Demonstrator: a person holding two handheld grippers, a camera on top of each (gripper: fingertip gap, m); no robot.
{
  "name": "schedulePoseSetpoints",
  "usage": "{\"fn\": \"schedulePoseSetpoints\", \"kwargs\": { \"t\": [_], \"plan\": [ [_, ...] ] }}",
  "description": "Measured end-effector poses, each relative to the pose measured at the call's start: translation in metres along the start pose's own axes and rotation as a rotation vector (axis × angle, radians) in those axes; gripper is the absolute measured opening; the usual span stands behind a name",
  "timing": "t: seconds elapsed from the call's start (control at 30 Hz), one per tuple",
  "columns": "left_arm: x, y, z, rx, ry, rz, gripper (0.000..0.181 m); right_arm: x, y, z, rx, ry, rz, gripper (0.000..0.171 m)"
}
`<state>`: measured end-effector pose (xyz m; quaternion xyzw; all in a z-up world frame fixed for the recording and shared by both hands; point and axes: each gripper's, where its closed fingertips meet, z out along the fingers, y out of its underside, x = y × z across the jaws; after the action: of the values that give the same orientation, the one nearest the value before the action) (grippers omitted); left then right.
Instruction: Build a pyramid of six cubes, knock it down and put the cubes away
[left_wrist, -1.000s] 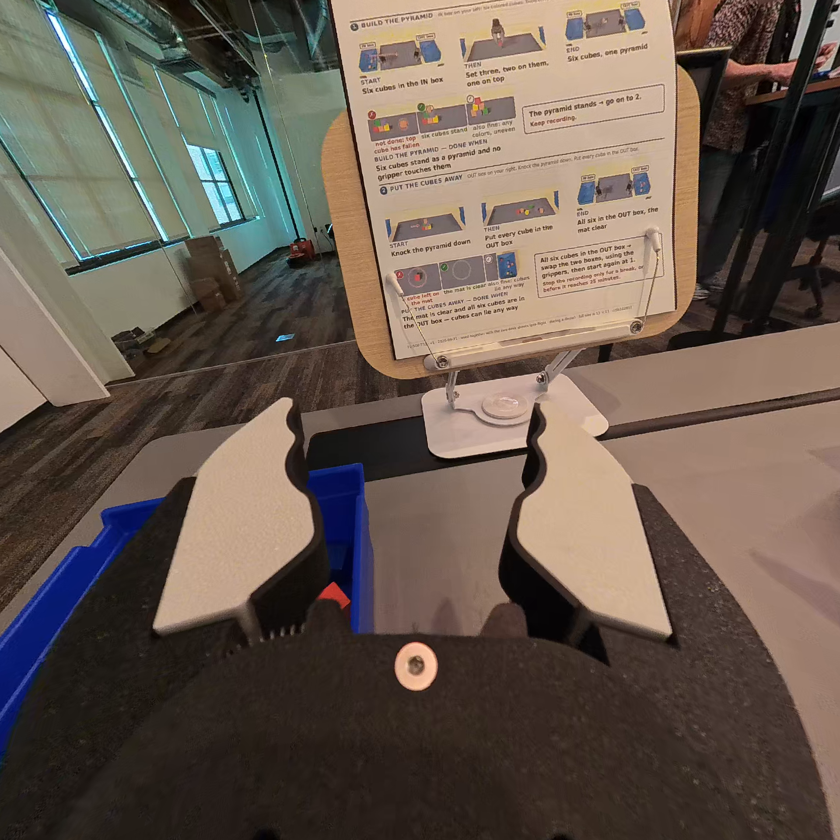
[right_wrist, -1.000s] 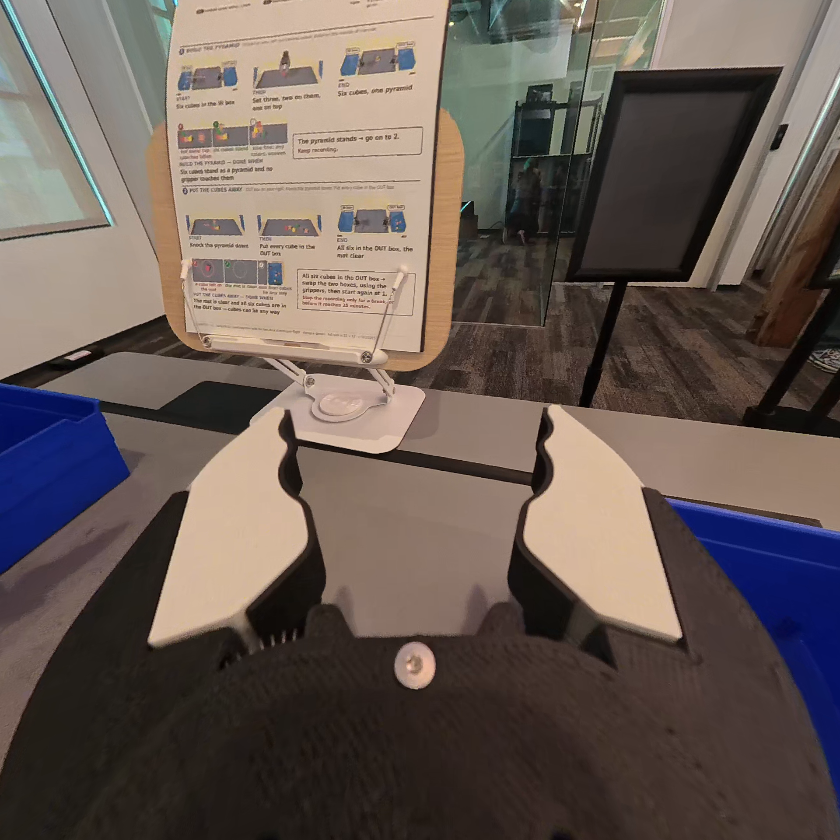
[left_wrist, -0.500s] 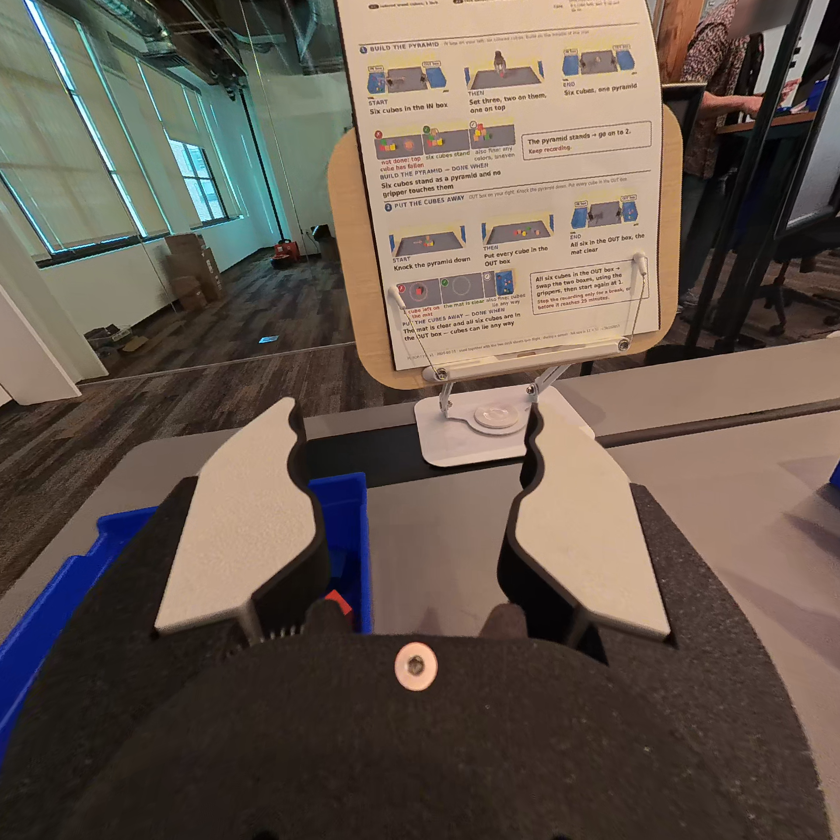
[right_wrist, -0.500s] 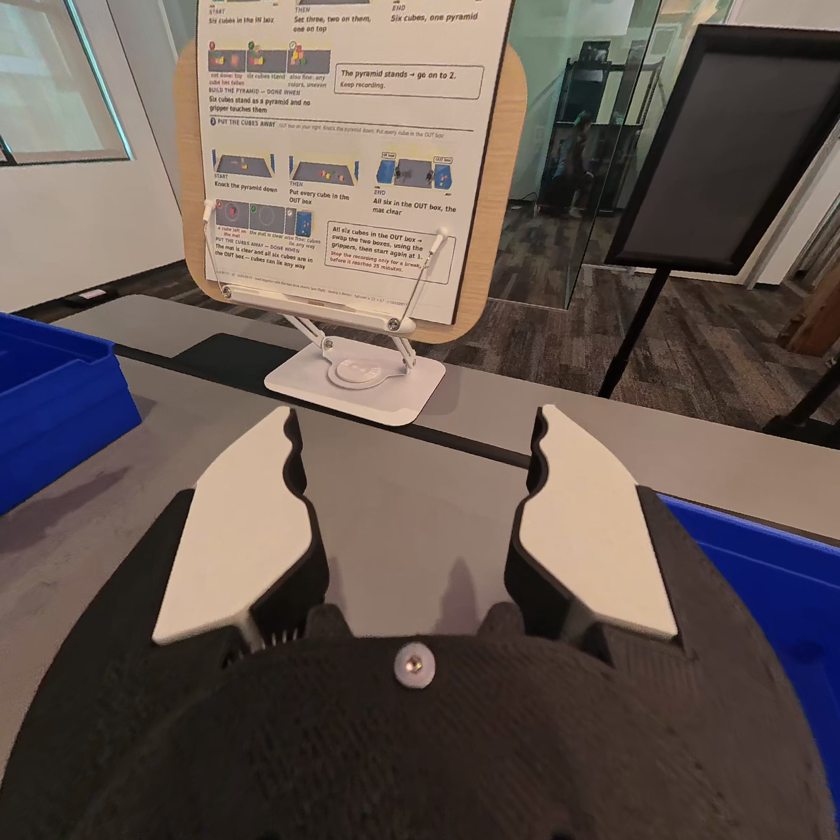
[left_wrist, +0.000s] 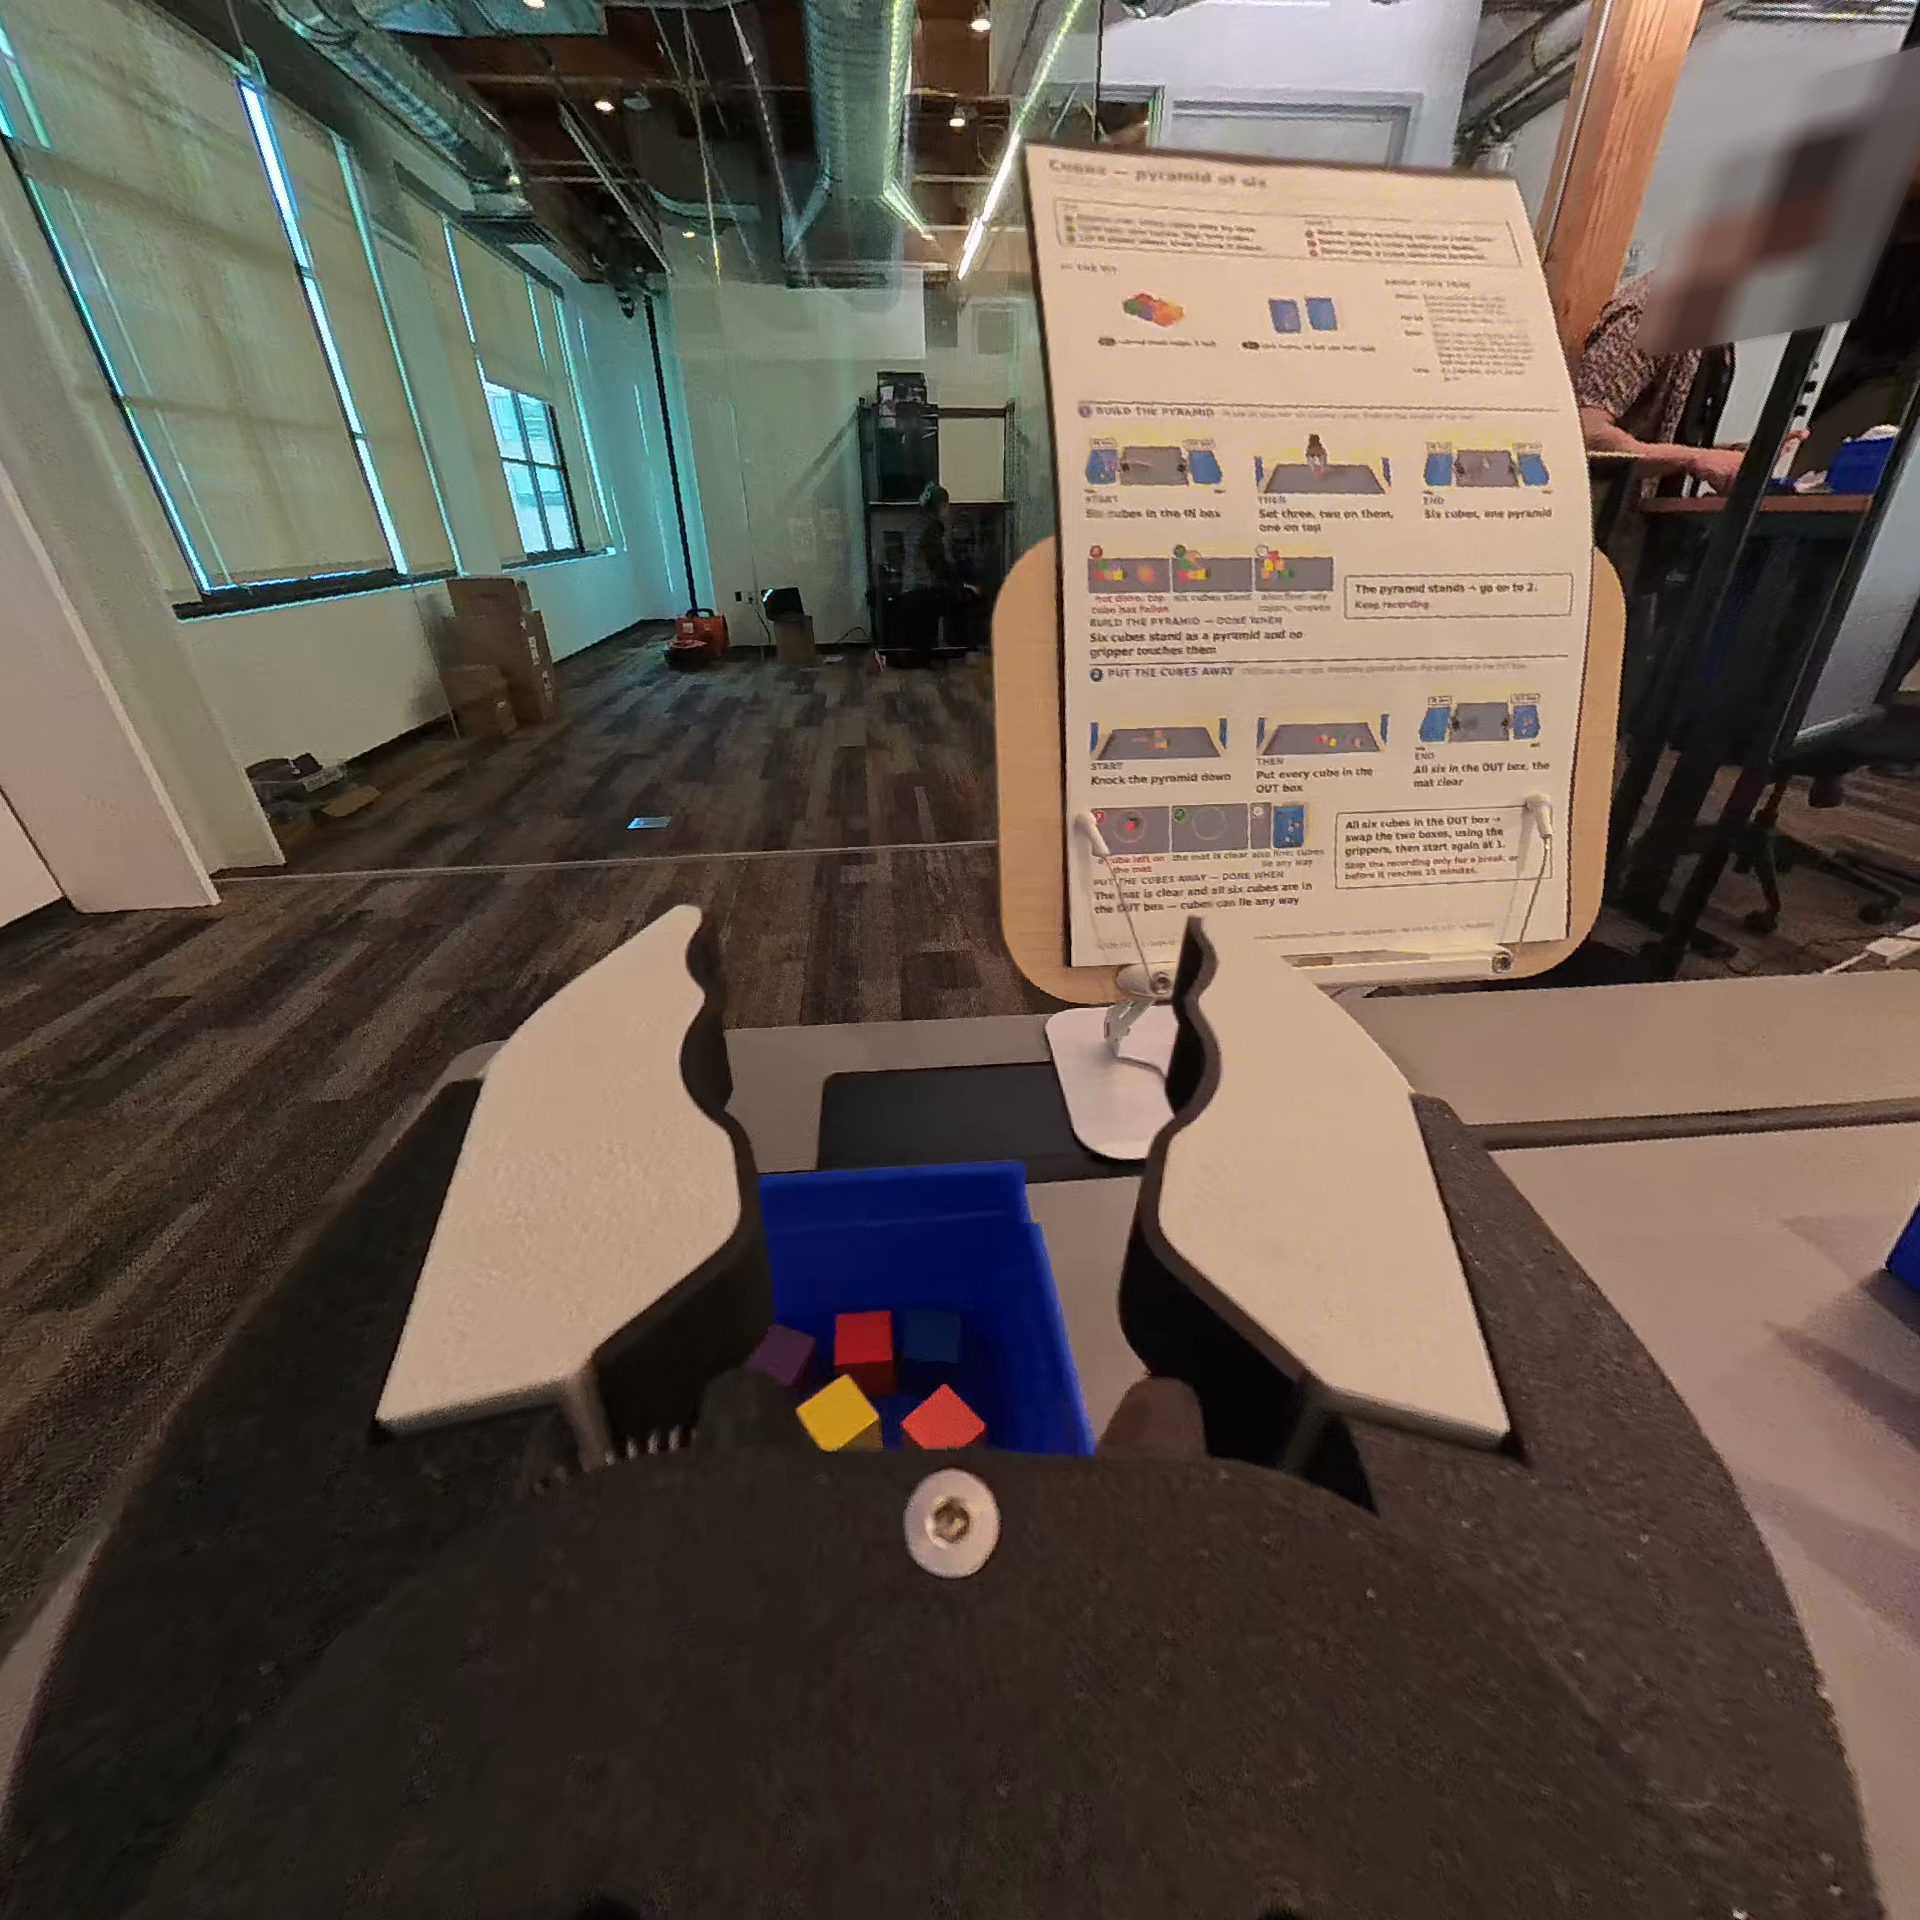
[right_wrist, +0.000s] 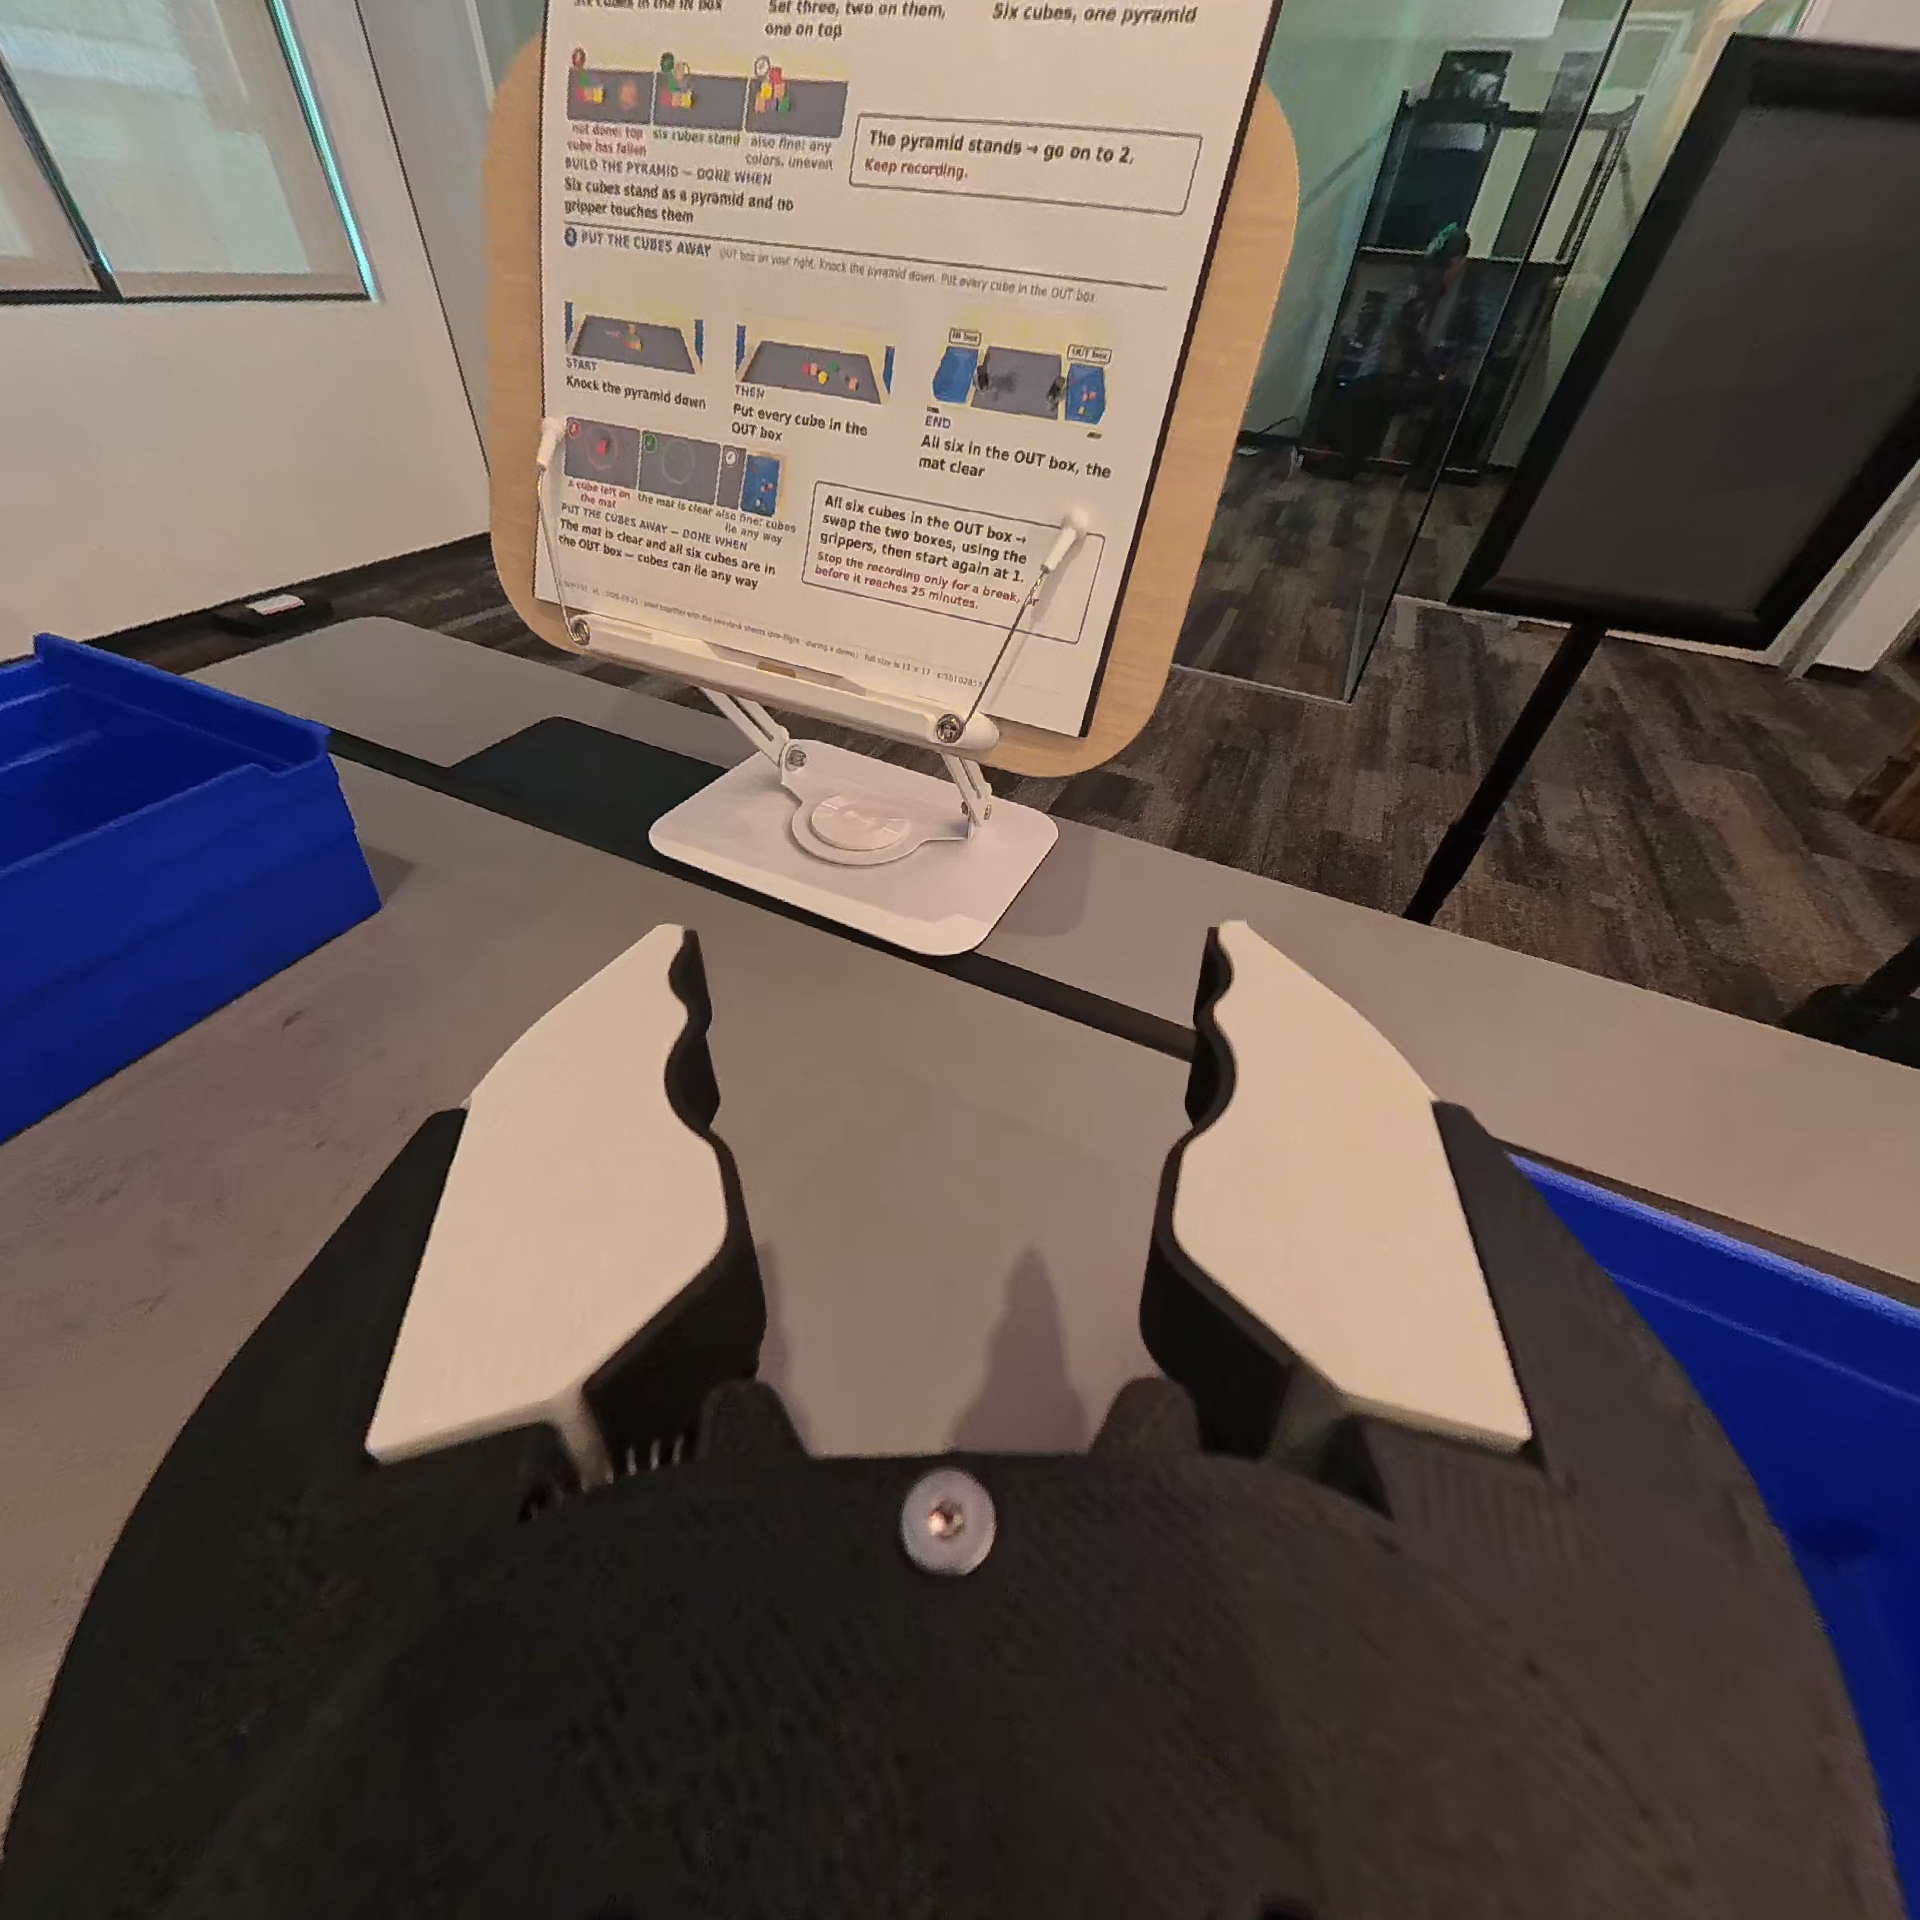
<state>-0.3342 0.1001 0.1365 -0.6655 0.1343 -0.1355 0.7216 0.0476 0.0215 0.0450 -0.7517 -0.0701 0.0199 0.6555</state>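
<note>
Cubes (left_wrist: 868, 1377) lie loose in the blue box (left_wrist: 904, 1210) directly below and ahead of your left tool (left_wrist: 940, 1049), fingers spread and empty, while your right tool (right_wrist: 945, 1039), likewise spread, hovers over bare tabletop (right_wrist: 208, 1195), farther off.

Between our left gripper's (left_wrist: 945, 1039) fingers we are seeing only five cubes (left_wrist: 862, 1345); its body is hiding the blue bin's (left_wrist: 904, 1205) near part. Right of our right gripper's (right_wrist: 951, 1039) fingers, another blue bin (right_wrist: 1766, 1351) is running off-frame.
</note>
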Motion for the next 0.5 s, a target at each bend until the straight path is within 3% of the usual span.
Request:
{"fn": "schedulePoseSetpoints", "kwargs": {
  "t": [0.5],
  "plan": [
    [-0.034, -0.017, -0.025, -0.012, 0.01, -0.039, 0.08, 0.03, -0.021, -0.023, 0.034, 0.005, 0.047, 0.087]
  ]
}}
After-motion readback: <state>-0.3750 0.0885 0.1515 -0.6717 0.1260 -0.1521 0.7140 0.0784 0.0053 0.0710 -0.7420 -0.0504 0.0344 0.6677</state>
